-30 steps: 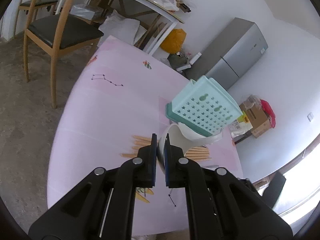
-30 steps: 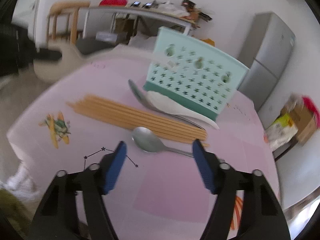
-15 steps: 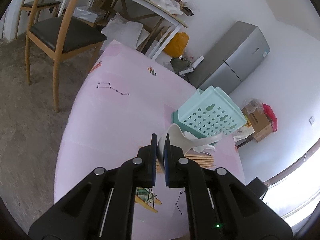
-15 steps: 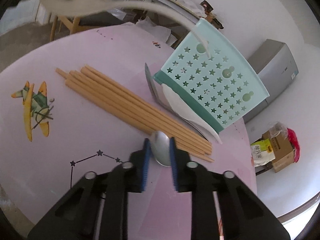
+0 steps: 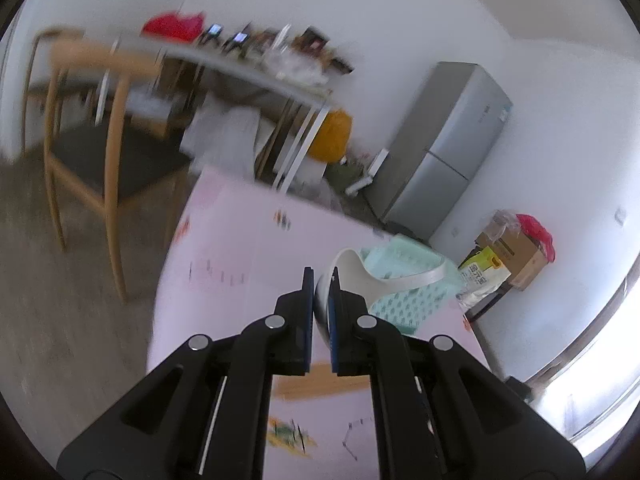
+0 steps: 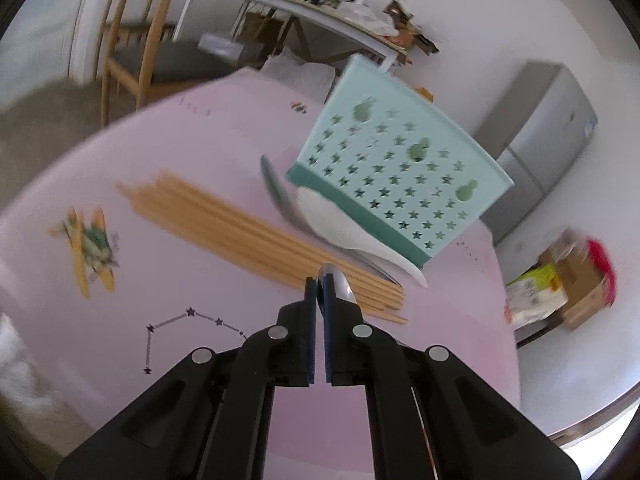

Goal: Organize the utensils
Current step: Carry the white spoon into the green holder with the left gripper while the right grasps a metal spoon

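My left gripper is shut on a white ceramic spoon and holds it high above the pink table, its handle reaching over the mint utensil basket. My right gripper is shut on a metal spoon, just above the table. The mint basket with star holes stands behind it. Several wooden chopsticks lie in a bundle on the table. Another white spoon and a metal spoon lie against the basket's base.
The pink tablecloth has an airplane print and a constellation print. A wooden chair, a cluttered desk, a grey fridge and cardboard boxes stand beyond the table.
My right gripper closed on the metal spoon and lifted it slightly. My left gripper rose and tilted up with the white spoon, so the basket now appears lower and nearer.
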Demonstrator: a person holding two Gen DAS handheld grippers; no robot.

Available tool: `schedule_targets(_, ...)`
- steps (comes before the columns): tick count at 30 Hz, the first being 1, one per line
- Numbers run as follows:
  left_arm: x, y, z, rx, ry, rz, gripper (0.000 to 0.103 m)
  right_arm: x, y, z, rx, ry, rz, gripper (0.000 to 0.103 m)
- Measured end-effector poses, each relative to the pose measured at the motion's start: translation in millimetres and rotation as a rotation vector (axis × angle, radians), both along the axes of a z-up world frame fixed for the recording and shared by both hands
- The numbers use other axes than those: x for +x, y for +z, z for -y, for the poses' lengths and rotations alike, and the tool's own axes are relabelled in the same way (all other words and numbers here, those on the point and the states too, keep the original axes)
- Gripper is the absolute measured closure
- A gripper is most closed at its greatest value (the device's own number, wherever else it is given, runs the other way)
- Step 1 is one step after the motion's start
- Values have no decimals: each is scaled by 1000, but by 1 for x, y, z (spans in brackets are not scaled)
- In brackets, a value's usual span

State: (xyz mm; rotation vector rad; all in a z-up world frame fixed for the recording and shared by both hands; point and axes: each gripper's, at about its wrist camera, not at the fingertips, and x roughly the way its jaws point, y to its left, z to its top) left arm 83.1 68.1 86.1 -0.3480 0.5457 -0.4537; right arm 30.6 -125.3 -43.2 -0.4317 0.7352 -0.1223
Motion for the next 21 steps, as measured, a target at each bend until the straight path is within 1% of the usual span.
schedule_targets(2, 5, 22, 10, 72, -11, 73, 98, -3, 17, 12, 80, -8, 13, 100)
schedule_targets(3, 7, 29, 14, 98, -17, 95, 98, -5, 28, 19, 120, -16, 28, 100)
schedule_targets(5, 14, 44, 30, 186, -39, 136, 98, -9, 43, 32, 183, -25, 53, 101)
schedule_targets(8, 24, 55, 58, 334, -64, 185, 98, -13, 65, 54, 257, -48, 103, 101)
schedule_targets(9, 26, 56, 66, 367, -71, 199, 98, -14, 72, 62, 287, -58, 120, 101)
schedule_targets(10, 29, 60, 77, 422, -79, 217, 98, -15, 76, 68, 311, -64, 129, 100)
schedule_targets(11, 32, 62, 85, 460, -79, 232, 98, -15, 81, 77, 342, -72, 141, 100)
schedule_targets(12, 33, 65, 91, 485, -82, 243, 98, -16, 85, 83, 358, -78, 150, 100)
schedule_targets(13, 38, 67, 100, 533, -91, 250, 98, -16, 89, 90, 377, -87, 163, 100)
schedule_targets(14, 41, 68, 106, 559, -95, 252, 98, -17, 92, 96, 386, -95, 173, 100)
schedule_targets(17, 55, 70, 131, 698, -130, 256, 98, -19, 98, 112, 425, -112, 203, 100)
schedule_targets(18, 59, 71, 137, 729, -139, 255, 98, -19, 99, 118, 448, -116, 211, 100)
schedule_targets(19, 64, 70, 146, 782, -149, 255, 98, -20, 100, 123, 459, -121, 216, 100)
schedule_targets(21, 71, 67, 158, 851, -162, 255, 98, -21, 101, 131, 476, -131, 228, 100)
